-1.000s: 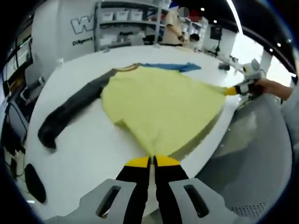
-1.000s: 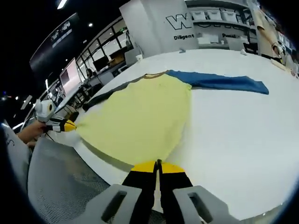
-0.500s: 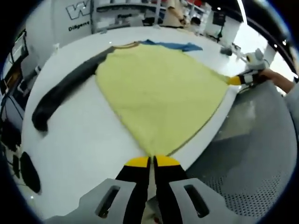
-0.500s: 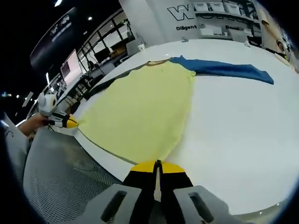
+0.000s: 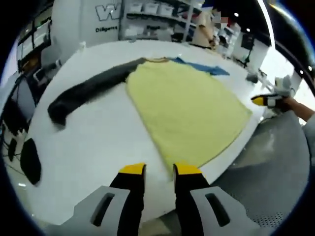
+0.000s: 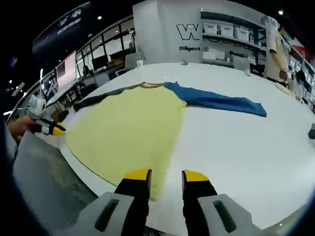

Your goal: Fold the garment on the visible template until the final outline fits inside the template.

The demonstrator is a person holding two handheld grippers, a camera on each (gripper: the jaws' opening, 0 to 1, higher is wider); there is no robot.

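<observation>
the left gripper stands with its jaws apart, holding nothing, at the near edge of the white table; the right gripper is likewise spread and empty. beyond the table stand shelves and a person. the garment lies flat just ahead, yellow body toward both grippers, dark sleeve and blue sleeve stretched outward

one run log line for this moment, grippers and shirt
left gripper: open | right gripper: open | yellow shirt with one grey and one blue sleeve: flat on white table, hem at near edge, unfolded
</observation>
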